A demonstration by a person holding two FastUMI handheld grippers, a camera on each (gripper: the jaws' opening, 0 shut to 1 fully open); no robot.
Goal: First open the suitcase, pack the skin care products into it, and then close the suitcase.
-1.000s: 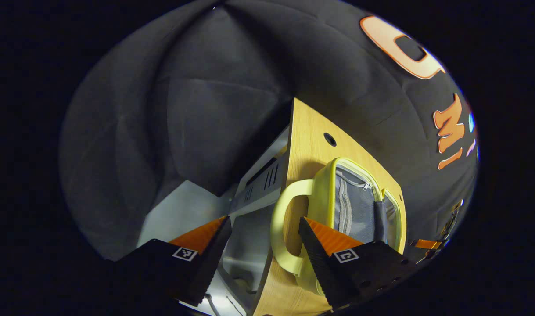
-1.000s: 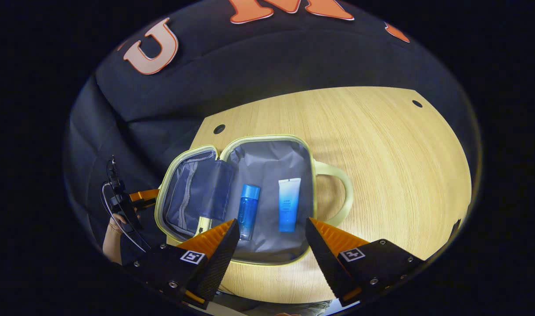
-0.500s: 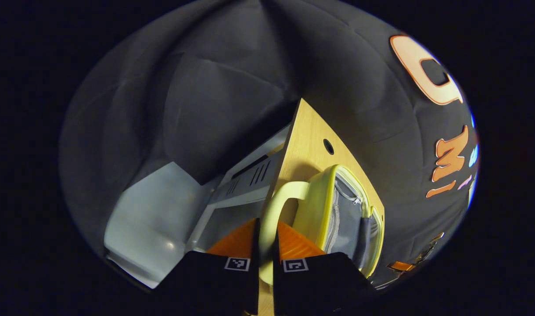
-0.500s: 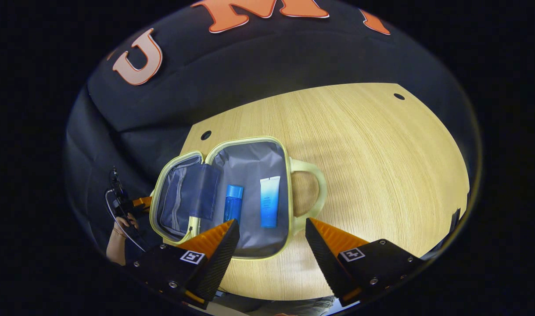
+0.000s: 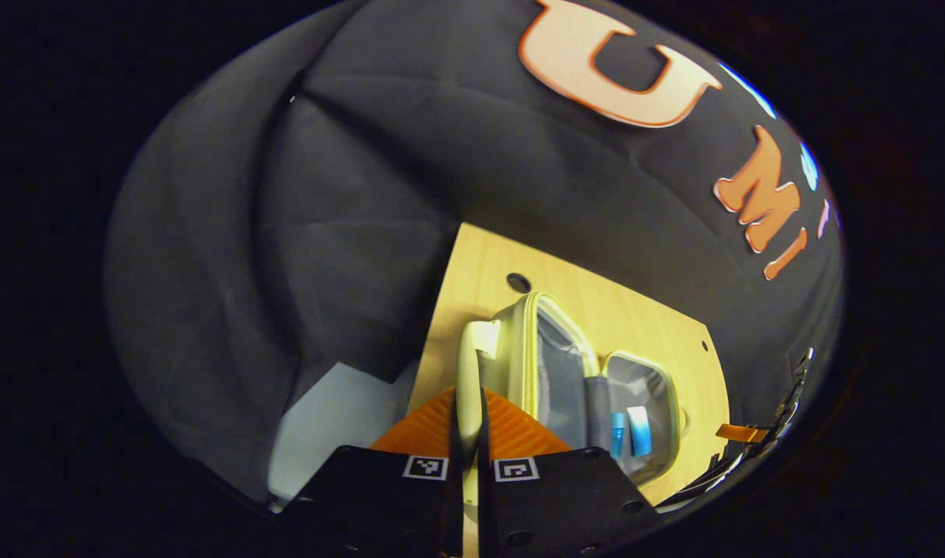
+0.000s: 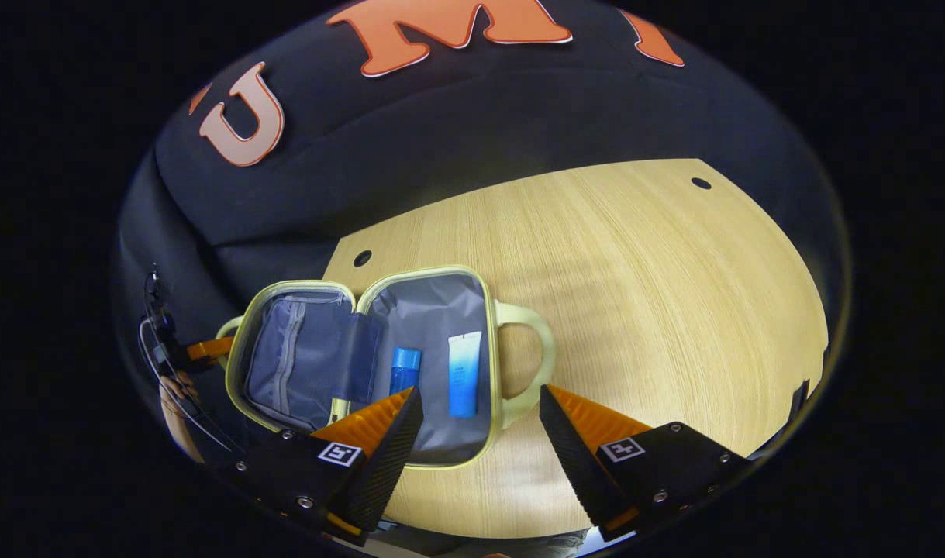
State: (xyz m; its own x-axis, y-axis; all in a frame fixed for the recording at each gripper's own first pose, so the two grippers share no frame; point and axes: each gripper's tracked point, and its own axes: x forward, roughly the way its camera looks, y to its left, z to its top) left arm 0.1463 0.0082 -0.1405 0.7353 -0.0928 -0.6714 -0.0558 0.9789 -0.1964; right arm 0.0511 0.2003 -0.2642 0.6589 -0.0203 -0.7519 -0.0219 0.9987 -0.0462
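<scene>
Since half a second ago, your left hand-held gripper (image 5: 466, 434), clamped on the lid handle (image 5: 467, 372), has tipped the suitcase (image 6: 379, 360) lid further up. Your right hand-held gripper (image 6: 480, 422) hovers spread apart, the blue bottle (image 6: 403, 370) and tube (image 6: 463, 373) lying inside just ahead on the worktop (image 6: 635, 271).

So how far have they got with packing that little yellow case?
Most is done. The suitcase lies open on the table, with the blue bottle and the tube inside. In hand: the left hand-held gripper is shut on the lid's handle, lid partly raised. The right hand-held gripper hovers open. Left: closing it.
</scene>
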